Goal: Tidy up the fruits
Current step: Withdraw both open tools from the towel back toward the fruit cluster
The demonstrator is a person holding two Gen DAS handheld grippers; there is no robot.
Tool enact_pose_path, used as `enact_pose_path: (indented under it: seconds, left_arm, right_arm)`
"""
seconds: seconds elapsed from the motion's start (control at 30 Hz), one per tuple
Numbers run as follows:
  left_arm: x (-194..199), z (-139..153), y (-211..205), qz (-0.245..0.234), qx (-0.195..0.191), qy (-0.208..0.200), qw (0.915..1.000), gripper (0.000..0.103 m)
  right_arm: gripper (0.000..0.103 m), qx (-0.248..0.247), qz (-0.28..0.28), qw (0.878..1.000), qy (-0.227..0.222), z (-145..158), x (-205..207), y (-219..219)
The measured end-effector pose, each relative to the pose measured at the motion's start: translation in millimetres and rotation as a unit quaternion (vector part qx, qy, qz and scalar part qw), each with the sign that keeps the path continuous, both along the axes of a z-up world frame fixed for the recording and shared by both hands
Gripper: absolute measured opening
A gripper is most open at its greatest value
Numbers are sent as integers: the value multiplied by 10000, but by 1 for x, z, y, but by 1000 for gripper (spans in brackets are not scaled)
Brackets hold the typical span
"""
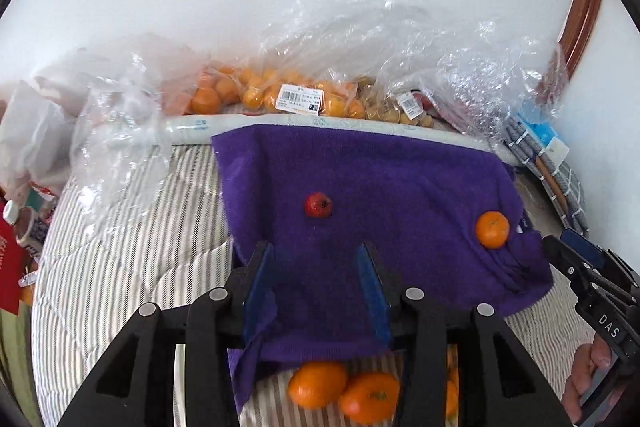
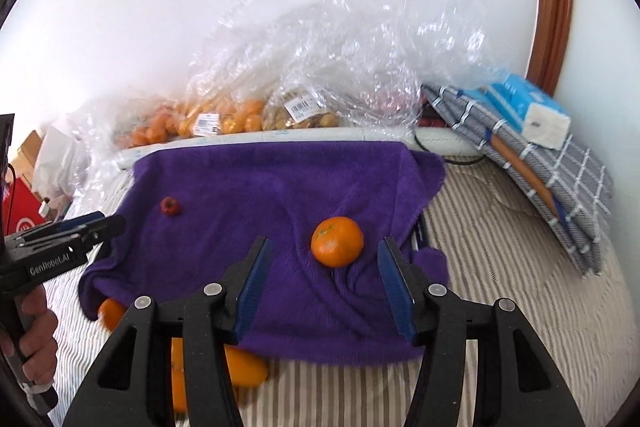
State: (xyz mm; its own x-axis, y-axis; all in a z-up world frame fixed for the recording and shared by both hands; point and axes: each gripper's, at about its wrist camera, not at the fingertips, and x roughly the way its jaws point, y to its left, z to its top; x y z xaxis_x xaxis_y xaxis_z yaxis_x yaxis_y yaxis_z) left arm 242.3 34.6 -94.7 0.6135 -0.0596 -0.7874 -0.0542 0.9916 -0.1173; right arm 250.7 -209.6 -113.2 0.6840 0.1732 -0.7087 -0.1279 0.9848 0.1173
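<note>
A purple towel [image 1: 380,179] [image 2: 260,179] lies on a striped bed. On it sit a small red fruit [image 1: 318,205] [image 2: 170,206] and a mandarin [image 1: 492,229] [image 2: 337,242]. My left gripper [image 1: 316,255] is open and empty, just short of the red fruit. My right gripper [image 2: 324,251] is open and empty, with the mandarin just ahead between its fingertips. Several more orange fruits [image 1: 344,391] [image 2: 244,367] lie at the towel's near edge, partly hidden by the grippers.
Clear plastic bags of mandarins [image 1: 256,91] [image 2: 208,119] and small yellow-brown fruits [image 1: 384,107] [image 2: 300,117] stand along the wall behind the towel. A folded grey checked cloth [image 2: 540,167] with a blue tissue pack [image 2: 528,107] lies at right. Crumpled plastic [image 1: 116,123] lies at left.
</note>
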Motion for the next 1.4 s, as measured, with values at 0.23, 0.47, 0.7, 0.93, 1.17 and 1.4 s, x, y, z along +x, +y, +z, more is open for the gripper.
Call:
enact_pose_path:
  seconds: [0.23, 0.47, 0.7, 0.93, 1.17, 1.4]
  left_arm:
    - [-59, 30, 3, 89, -15, -227, 9997, 42]
    - [-108, 52, 1, 56, 65, -503, 9987, 42]
    - [-138, 46, 2, 8, 103, -420, 9991, 42]
    - [-153, 10, 12, 114, 53, -150, 9998, 42]
    - [-153, -29, 37, 411, -100, 233, 9988, 42]
    - [-146, -55, 54, 536, -88, 474, 9974, 42]
  right_arm:
    - [55, 28, -188, 9997, -162, 29, -56, -8]
    - [55, 166, -198, 9996, -133, 38, -101, -12]
    - [55, 125, -105, 9999, 22, 27, -131, -10]
    - [55, 105, -84, 9997, 222, -2, -145, -2]
    - [51, -59, 53, 9997, 244, -25, -150, 18]
    - [41, -168, 98, 9993, 312, -40, -136, 36]
